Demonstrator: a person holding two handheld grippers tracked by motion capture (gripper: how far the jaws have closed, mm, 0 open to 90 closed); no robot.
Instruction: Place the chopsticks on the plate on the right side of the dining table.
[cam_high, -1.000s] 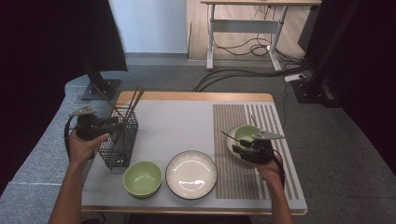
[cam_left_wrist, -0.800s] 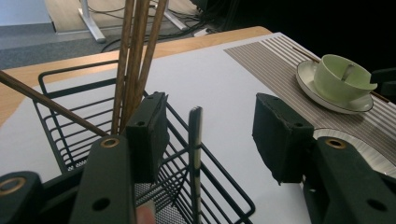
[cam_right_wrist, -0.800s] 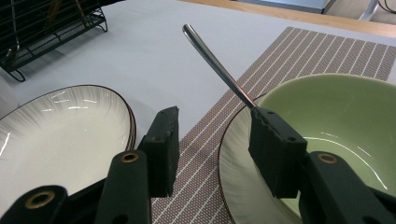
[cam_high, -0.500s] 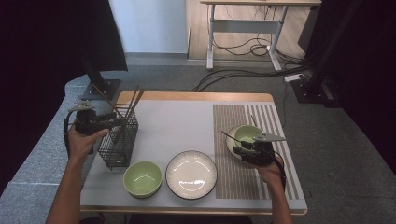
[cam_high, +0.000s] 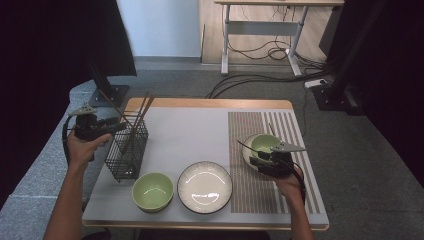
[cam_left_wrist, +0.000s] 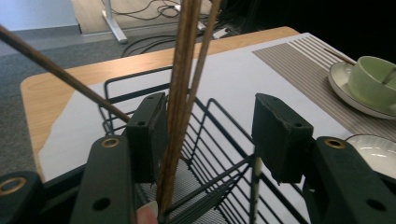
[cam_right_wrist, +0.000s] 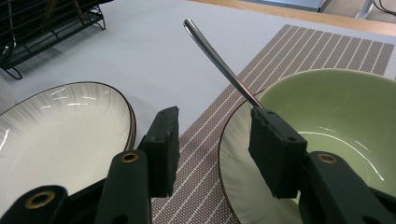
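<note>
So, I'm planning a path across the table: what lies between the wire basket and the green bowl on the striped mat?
In the high view, bare white table surface separates the wire basket from the green bowl; the white plate sits nearer the person.

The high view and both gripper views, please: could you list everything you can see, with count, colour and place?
Wire basket: one, black, left side of the table.
Chopsticks: several, brown wood, standing in the wire basket; exact count unclear.
Green bowl: one, near edge, left of the white plate.
White plate: one, dark rim, near edge at centre.
Green bowl on saucer: one, on the striped mat.
Metal utensil: one, silver, handle leaning out of the bowl on the saucer.
Striped mat: one, brown and white, right side.
Table: one, wood edge, pale cover.
Left tongs: open, around the chopsticks.
Right tongs: open, at the saucer's rim.
</note>
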